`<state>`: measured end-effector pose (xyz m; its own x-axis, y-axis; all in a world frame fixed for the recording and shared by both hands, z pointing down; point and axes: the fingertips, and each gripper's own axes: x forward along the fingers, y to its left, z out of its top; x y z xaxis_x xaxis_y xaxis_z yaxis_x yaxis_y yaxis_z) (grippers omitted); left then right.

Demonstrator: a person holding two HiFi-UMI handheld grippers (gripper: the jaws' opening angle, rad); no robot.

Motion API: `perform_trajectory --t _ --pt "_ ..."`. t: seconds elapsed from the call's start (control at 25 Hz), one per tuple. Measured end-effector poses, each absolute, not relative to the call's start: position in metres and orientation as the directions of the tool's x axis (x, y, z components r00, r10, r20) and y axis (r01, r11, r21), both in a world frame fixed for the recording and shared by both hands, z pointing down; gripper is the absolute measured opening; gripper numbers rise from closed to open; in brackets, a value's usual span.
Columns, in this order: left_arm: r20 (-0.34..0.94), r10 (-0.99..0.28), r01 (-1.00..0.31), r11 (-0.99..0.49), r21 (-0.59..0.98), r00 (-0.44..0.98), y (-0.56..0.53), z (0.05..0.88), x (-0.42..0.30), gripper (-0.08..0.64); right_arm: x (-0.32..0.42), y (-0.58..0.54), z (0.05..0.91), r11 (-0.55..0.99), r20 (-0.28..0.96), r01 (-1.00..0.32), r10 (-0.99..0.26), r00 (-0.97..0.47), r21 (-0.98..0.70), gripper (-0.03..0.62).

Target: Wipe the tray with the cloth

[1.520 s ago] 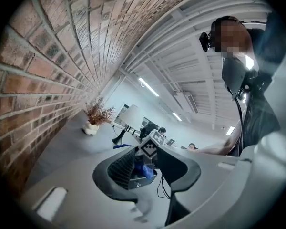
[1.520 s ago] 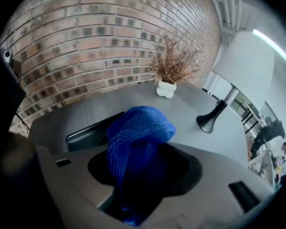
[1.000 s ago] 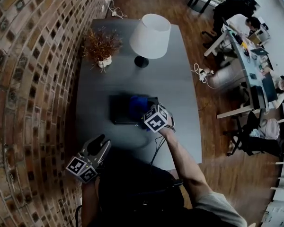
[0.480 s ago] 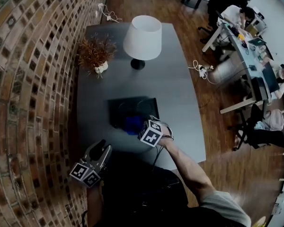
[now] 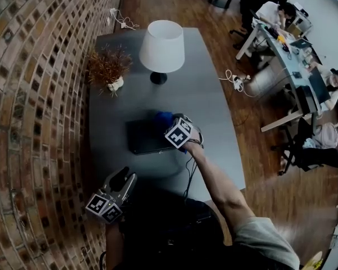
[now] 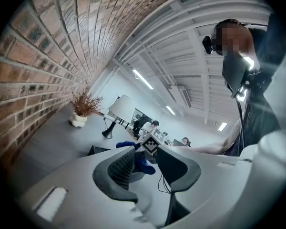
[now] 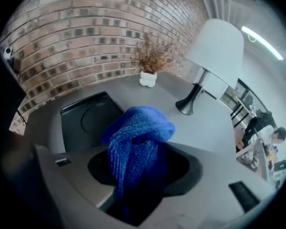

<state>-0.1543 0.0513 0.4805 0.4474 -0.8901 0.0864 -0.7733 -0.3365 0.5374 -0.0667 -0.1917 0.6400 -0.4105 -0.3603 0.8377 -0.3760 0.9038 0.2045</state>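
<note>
2 tools | left tool (image 6: 145,152) spread, empty | right tool (image 7: 138,175) pinching 1 cloth (image 7: 136,132) | 1 tray (image 5: 141,139), 1 lamp (image 5: 162,44), 1 plant (image 5: 107,66) on 1 desk (image 5: 208,106)

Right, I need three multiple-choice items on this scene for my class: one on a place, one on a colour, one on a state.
1. Where does the potted plant stand?
A. On the table, between the brick wall and the lamp.
B. On the floor.
C. On a chair.

2. What colour is the cloth?
A. Red.
B. Blue.
C. White.

3. What state is the right gripper in?
A. Open and empty.
B. Shut on the cloth.
C. Shut on a cup.

1 A: the head view shows it there.
2 B: it is plainly blue.
3 B: its fingers pinch the cloth.
</note>
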Motion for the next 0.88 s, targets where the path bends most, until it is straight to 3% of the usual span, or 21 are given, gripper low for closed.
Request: perform_trajectory --t 0.2,0.28,0.36,0.48,0.56,0.76,0.88 --pt "0.100 -0.899 -0.775 -0.306 0.553 0.427 0.053 0.486 -0.163 0.133 -0.065 -0.088 0.639 0.982 0.891 -0.063 -0.186 -0.414 0.176 0.207" --pt "0.107 -0.898 -0.775 -0.302 0.555 0.427 0.054 0.490 -0.165 0.133 -0.049 -0.063 0.637 0.993 0.921 0.007 -0.110 -0.372 0.122 0.207" --pt "0.098 -0.898 -0.771 -0.307 0.558 0.429 0.051 0.490 -0.166 0.133 -0.037 -0.089 0.627 0.984 0.914 -0.061 -0.180 -0.365 0.170 0.207" --pt "0.083 -0.896 -0.765 -0.322 0.558 0.437 0.047 0.486 -0.163 0.133 -0.040 -0.174 0.603 0.916 0.839 -0.271 -0.385 -0.384 0.296 0.209" --pt "0.087 -0.891 -0.766 -0.329 0.553 0.446 0.048 0.486 -0.160 0.133 -0.045 -0.211 0.602 0.882 0.818 -0.355 -0.438 -0.374 0.310 0.209" --pt "0.092 -0.898 -0.775 -0.315 0.548 0.431 0.051 0.484 -0.162 0.133 -0.047 -0.185 0.642 0.928 0.875 -0.225 -0.358 -0.325 0.296 0.209" --pt "0.103 -0.905 -0.775 -0.291 0.561 0.413 0.054 0.489 -0.169 0.133 -0.039 -0.117 0.640 0.978 0.920 -0.108 -0.206 -0.333 0.180 0.195"
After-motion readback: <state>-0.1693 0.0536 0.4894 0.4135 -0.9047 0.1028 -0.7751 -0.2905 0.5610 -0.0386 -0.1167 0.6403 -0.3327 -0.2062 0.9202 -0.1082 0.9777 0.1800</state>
